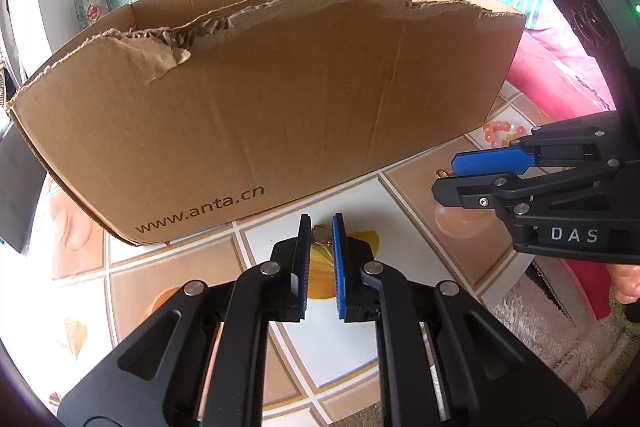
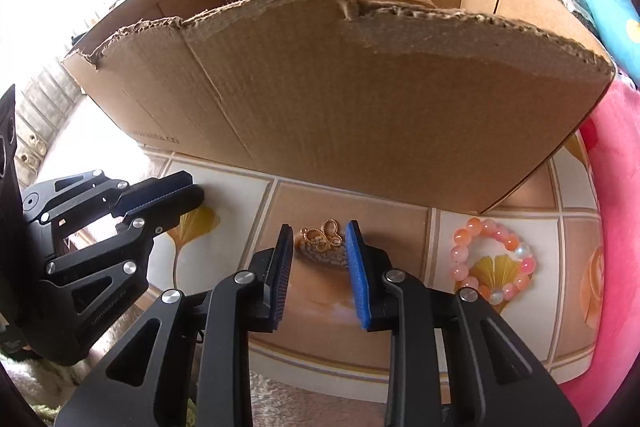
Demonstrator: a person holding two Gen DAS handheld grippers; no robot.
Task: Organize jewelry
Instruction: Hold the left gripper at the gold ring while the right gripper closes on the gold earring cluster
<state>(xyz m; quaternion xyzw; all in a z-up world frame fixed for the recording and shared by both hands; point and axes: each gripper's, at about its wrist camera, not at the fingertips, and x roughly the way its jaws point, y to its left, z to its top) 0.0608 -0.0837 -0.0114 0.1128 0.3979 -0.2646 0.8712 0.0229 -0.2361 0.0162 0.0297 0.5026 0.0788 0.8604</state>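
Box (image 1: 260, 115) reads "www.anta.cn"; right tool (image 1: 448, 174) marked "DAS" (ajar, unloaded); left tool (image 1: 322, 227) pinching gold ring (image 1: 321, 233).

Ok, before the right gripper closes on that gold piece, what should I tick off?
1. Gold ornament sits between the right gripper jaws: ok, roughly centred.
2. Pads pressing on it: not ok, a gap shows on each side and the jaws are open.
3. Ornament lies on the table, apart from the cardboard box: ok.
4. Beaded bracelet is outside the jaws: ok, it lies off to the side.
5. Left gripper has a grip on the small gold ring: cannot tell, the ring sits in its narrow gap.
6. Box top is open: ok. Its contents: cannot tell.
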